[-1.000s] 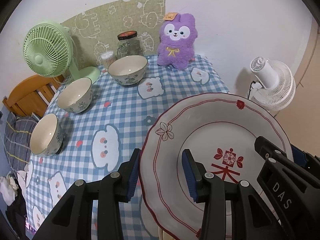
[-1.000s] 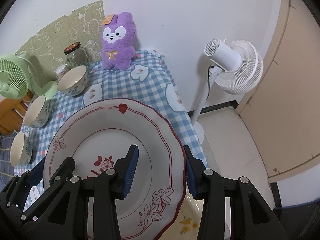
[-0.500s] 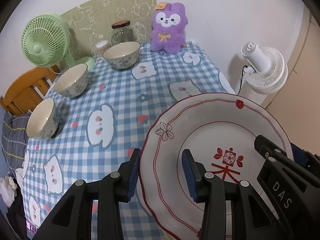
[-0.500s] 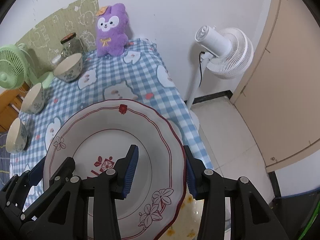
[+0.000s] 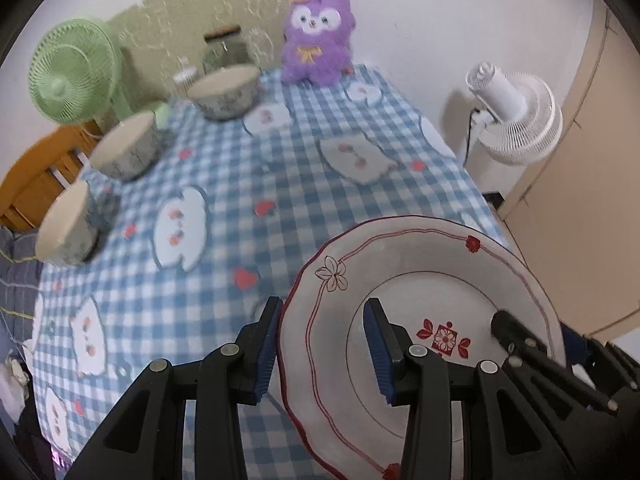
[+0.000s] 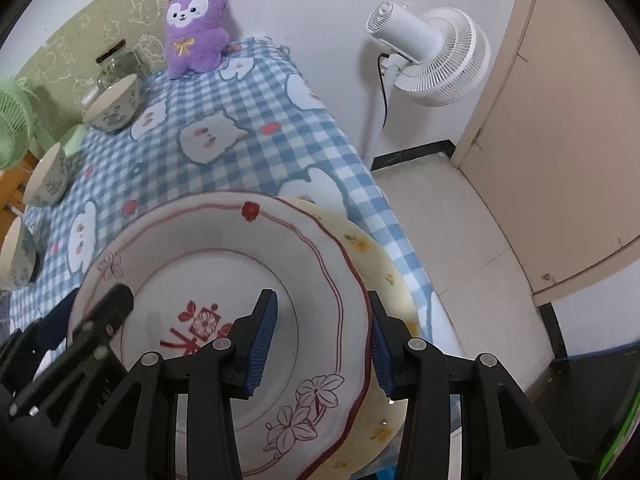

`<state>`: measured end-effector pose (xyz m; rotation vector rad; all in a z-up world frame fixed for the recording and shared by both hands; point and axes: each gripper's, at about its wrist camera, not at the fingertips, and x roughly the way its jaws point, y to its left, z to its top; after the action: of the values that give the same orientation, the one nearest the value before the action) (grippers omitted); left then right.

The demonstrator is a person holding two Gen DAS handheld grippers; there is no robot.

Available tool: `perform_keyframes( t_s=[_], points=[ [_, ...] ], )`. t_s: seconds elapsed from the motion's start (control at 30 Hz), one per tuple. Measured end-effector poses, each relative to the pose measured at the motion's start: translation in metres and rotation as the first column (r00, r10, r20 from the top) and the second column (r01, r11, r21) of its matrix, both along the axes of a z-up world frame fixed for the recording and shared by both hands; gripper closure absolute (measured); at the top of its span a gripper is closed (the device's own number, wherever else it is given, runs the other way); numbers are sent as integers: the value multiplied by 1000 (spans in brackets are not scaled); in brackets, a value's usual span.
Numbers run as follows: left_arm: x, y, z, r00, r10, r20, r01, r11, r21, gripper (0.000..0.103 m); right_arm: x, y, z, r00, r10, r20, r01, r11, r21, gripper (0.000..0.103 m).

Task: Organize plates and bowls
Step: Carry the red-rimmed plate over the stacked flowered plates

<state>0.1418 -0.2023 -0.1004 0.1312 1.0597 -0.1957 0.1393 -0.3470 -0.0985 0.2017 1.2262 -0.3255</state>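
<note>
A white plate with red trim [image 5: 432, 280] [image 6: 224, 264] hangs tilted over the near right corner of the table, held from both sides. My left gripper [image 5: 322, 320] is shut on its left rim, one pad under the rim and one inside the dish. Over the opposite rim my right gripper [image 6: 322, 312] is shut the same way. Just below lies a yellow flowered plate [image 6: 384, 276], mostly hidden by the white plate. Three patterned bowls [image 5: 224, 90] [image 5: 124, 146] [image 5: 66, 224] stand in a row along the table's left side.
A blue checked cloth [image 5: 248, 184] covers the table. At the back stand a purple plush [image 5: 316, 40], a glass jar [image 6: 114, 60] and a green fan [image 5: 74, 68]. A white fan [image 6: 432, 56] and a beige door [image 6: 560, 120] are off the right edge.
Both grippers have carried the white plate down and back toward the near right corner. The plush and bowls now look farther off, and the yellow plate shows beneath the white one.
</note>
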Motion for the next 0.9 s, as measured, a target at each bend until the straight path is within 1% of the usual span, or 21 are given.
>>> perform_keyframes(
  t_s=[0.2, 0.4, 0.73, 0.8, 0.9],
  points=[
    [-7, -4, -15, 999, -16, -35, 17, 1000, 13, 62, -5, -3, -10, 1000, -6, -24, 6, 1000, -9, 56],
    [-8, -6, -25, 998, -21, -66, 22, 1000, 14, 62, -6, -4, -11, 1000, 6, -18, -6, 1000, -20, 56],
    [-11, -7, -26, 998, -24, -55, 25, 999, 24, 62, -5, -2, -11, 999, 34, -35, -35, 999, -36, 56],
    [-11, -8, -26, 998, -25, -54, 26, 999, 24, 61, -5, -3, -10, 999, 34, -41, -36, 998, -52, 56],
    [-12, -9, -26, 998, -32, -49, 33, 999, 30, 58, -5, -5, -11, 999, 27, -44, -29, 998, -51, 55]
  ],
)
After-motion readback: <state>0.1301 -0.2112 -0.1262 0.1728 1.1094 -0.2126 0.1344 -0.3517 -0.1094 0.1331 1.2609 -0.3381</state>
